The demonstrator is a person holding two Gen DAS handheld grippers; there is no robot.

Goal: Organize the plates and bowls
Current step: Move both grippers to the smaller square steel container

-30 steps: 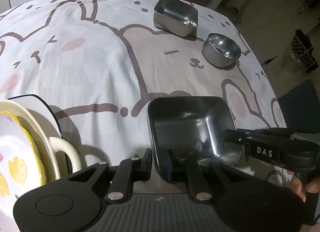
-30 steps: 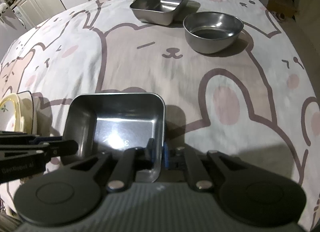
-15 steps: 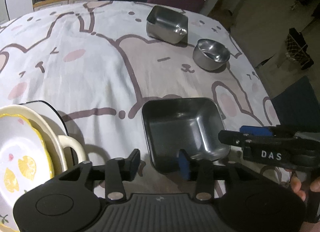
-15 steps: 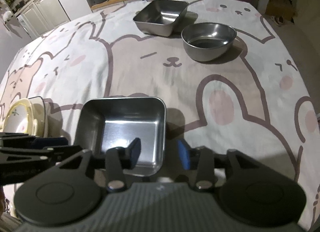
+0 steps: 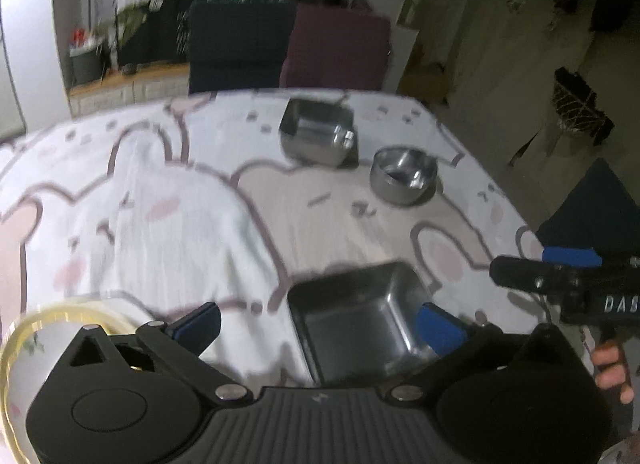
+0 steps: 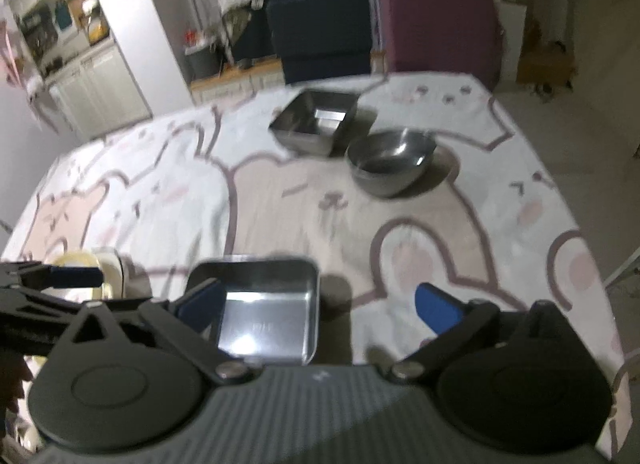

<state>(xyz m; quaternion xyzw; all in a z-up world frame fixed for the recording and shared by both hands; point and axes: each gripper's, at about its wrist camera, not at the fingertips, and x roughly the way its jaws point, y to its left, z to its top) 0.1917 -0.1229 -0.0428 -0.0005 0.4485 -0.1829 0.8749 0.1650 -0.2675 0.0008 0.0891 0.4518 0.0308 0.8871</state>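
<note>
Both grippers just let go: the left gripper (image 5: 320, 322) and right gripper (image 6: 318, 304) have jaws that have just been opening, now spread wide with nothing pinched. The near square steel tray (image 6: 266, 306) sits free by the table's near edge, cream plates (image 5: 28, 340) stacked at the near left corner. Middle of the bunny tablecloth (image 6: 280, 199) is wide open. Far edge: another square tray (image 6: 314, 121) just beside a round steel bowl (image 6: 390, 165).

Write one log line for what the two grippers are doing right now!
left gripper: open, jaws just opened, empty | right gripper: open, jaws just opened, empty | square tin: on table, released | plates: left of tin
</note>
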